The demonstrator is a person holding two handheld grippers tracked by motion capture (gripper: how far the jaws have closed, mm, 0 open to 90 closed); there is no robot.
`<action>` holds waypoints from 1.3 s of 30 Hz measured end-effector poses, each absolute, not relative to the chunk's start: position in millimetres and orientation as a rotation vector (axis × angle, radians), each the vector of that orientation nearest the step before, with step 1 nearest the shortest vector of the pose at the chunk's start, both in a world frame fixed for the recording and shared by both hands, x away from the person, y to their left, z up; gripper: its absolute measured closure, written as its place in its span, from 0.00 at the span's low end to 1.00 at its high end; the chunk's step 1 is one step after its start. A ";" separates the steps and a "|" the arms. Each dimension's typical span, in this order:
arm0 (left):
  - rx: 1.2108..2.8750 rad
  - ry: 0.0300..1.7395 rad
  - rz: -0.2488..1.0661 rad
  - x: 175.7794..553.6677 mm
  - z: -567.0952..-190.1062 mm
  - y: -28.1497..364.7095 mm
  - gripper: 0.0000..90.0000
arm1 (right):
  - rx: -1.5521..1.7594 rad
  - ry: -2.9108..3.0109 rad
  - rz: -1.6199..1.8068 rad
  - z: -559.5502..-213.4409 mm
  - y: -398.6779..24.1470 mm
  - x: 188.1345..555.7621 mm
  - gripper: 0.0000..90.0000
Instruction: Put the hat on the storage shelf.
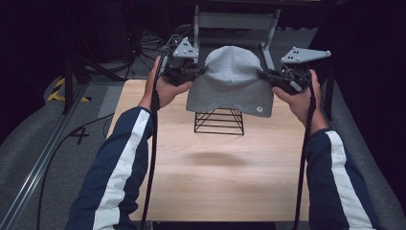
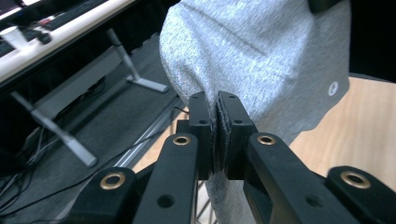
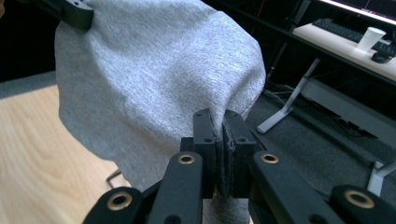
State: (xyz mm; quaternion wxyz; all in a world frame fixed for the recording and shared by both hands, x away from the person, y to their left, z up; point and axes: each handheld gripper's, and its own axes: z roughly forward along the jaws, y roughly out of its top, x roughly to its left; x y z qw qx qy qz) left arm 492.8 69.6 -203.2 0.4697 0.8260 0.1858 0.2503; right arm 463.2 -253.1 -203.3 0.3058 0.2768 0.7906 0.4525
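Grey beanie (image 1: 231,79) held in the air between my two tools, above the black wire stand (image 1: 219,121) on the wooden table (image 1: 210,167). Left gripper (image 1: 195,72) pinches the hat's left edge; in the left gripper view its jaws are closed down to a sliver with a fold of knit between them. Right gripper (image 1: 268,76) does the same on the opposite edge, also clamped tight on fabric.

Hat hangs fairly flat, brim down, small round tag (image 1: 259,109) at its lower right corner. Brim sits just over the stand's top (cannot tell whether it touches).

My guess at the step: lower the hat onto the stand. To do it well I keep both pinches level, spread the opening, centre it over the wires, and descend slowly. Risk: brim snagging a wire corner.
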 end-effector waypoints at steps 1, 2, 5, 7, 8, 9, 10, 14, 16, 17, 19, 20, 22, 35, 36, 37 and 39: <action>2.012 0.464 0.616 494.7 -201.2 69.1 0.95 | 0.744 2.078 1.203 -198.6 -251.8 469.5 0.95; 2.015 0.463 0.623 496.5 -199.1 69.4 0.95 | 0.744 2.078 1.203 -198.6 -251.8 469.5 0.95; 2.007 0.481 0.634 504.8 -192.6 69.4 0.95 | 0.754 2.063 1.213 -193.5 -250.7 477.8 0.95; 2.011 0.490 0.639 509.7 -190.5 69.8 0.95 | 0.755 2.056 1.226 -190.9 -249.5 481.4 0.95; 2.012 0.489 0.640 511.7 -189.9 70.2 0.95 | 0.752 2.048 1.227 -189.9 -248.7 483.0 0.95; 2.012 0.505 0.648 513.7 -189.2 70.4 0.95 | 0.745 2.042 1.227 -189.4 -248.2 484.2 0.95; 2.005 0.505 0.655 515.8 -188.5 71.0 0.95 | 0.735 2.030 1.230 -189.2 -247.2 486.1 0.95; 2.000 0.519 0.639 523.7 -190.6 70.7 0.95 | 0.743 2.033 1.236 -191.9 -245.0 495.3 0.95; 1.997 0.531 0.627 529.4 -194.7 69.8 0.95 | 0.750 2.034 1.231 -193.3 -245.2 499.2 0.95; 1.994 0.534 0.622 531.4 -196.9 68.8 0.95 | 0.754 2.034 1.229 -195.1 -245.9 502.0 0.95; 1.998 0.538 0.605 534.4 -201.7 67.0 0.95 | 0.770 2.038 1.226 -198.4 -247.3 505.4 0.95; 2.007 0.538 0.599 535.7 -204.1 65.9 0.95 | 0.770 2.039 1.223 -200.0 -248.7 506.9 0.95; 2.004 0.540 0.597 537.1 -206.5 64.9 0.95 | 0.775 2.043 1.226 -201.7 -250.0 508.5 0.95; 1.976 0.506 0.547 524.2 -210.3 75.2 0.95 | 0.756 2.084 1.254 -212.5 -254.0 500.6 0.95; 1.974 0.506 0.543 522.2 -210.5 76.0 0.95 | 0.757 2.089 1.260 -213.2 -253.3 498.8 0.95; 1.974 0.503 0.548 520.0 -210.8 76.4 0.95 | 0.751 2.090 1.256 -214.1 -252.6 497.2 0.95; 1.972 0.498 0.549 518.0 -211.3 77.0 0.95 | 0.745 2.093 1.260 -215.5 -251.3 494.3 0.95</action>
